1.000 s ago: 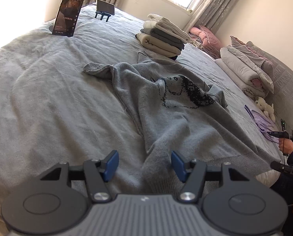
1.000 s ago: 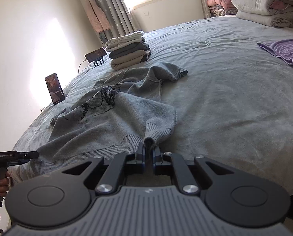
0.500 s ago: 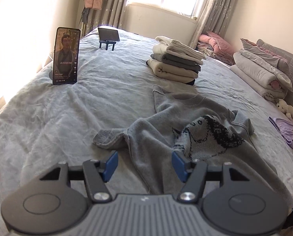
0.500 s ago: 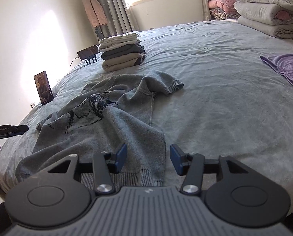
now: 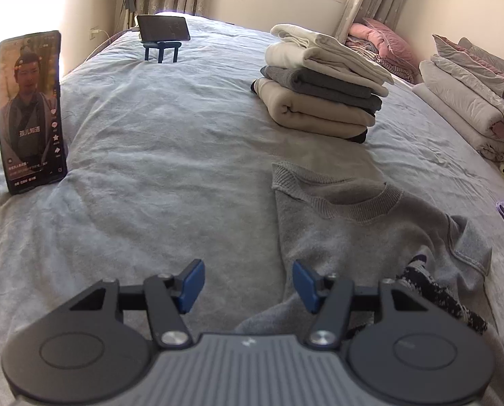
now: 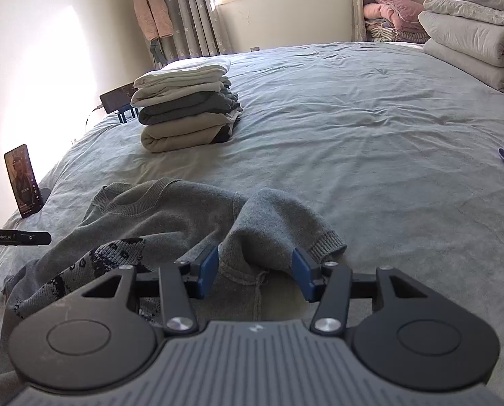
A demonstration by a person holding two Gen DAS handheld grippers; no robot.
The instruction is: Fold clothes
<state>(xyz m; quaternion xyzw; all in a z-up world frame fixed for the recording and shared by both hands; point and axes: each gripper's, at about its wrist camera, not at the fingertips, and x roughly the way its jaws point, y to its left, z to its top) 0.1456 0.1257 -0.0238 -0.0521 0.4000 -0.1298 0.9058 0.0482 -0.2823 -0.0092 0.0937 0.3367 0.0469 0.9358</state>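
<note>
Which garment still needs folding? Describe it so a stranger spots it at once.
On the big grey bed, nearer than the neat stack of folded clothes, lies a grey sweater. It alone is rumpled and spread out, with a ribbed collar and a dark knitted pattern.

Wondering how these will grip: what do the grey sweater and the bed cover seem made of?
The sweater looks like soft matte knit, perhaps wool or cotton: ribbed collar and cuff, fuzzy surface. The bed cover looks like brushed, velvety fabric, with a faint sheen along its wrinkles.
</note>
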